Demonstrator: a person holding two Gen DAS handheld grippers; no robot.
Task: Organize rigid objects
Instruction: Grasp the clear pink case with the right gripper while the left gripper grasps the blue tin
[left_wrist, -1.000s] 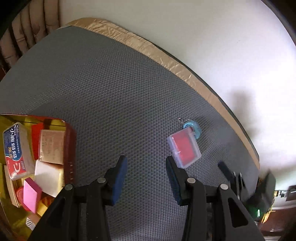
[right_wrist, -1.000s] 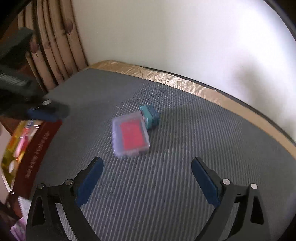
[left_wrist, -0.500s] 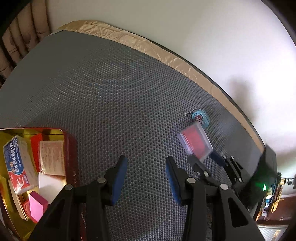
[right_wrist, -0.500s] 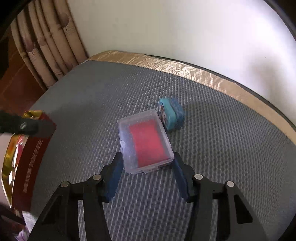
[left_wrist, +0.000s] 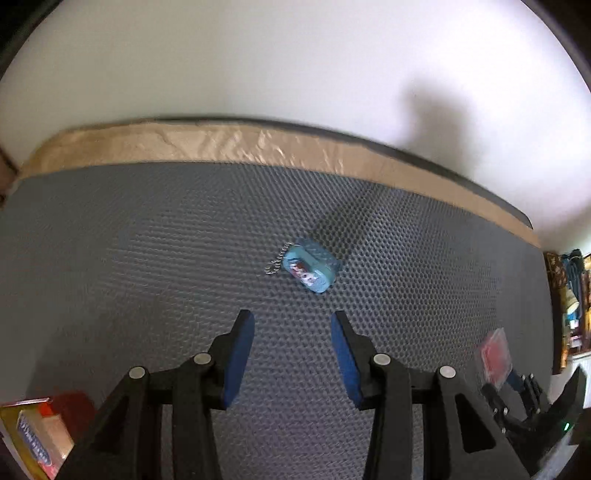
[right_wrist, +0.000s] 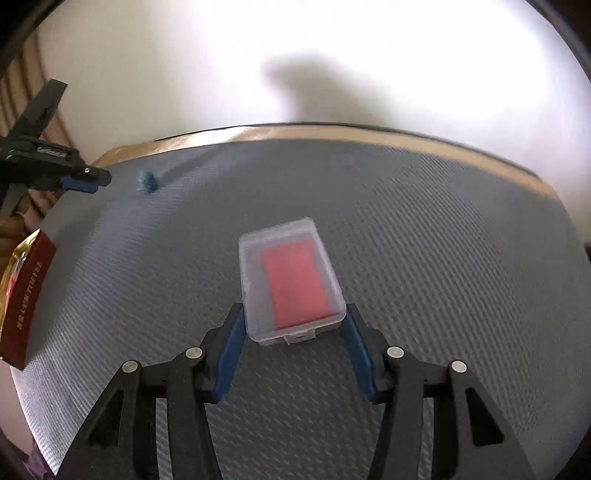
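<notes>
while our right gripper (right_wrist: 293, 339) clamps the near end of the clear case (right_wrist: 290, 278), we should carry it level toward the tin (right_wrist: 22, 295); our left gripper (left_wrist: 291, 354), half open, holds nothing, the blue keychain (left_wrist: 310, 266) lying ahead of its jaws.

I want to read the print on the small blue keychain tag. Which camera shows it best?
The left wrist view: the blue keychain tag lies ahead of the left gripper, its chain and printed face visible. In the right wrist view it is a small blurred speck.
</notes>
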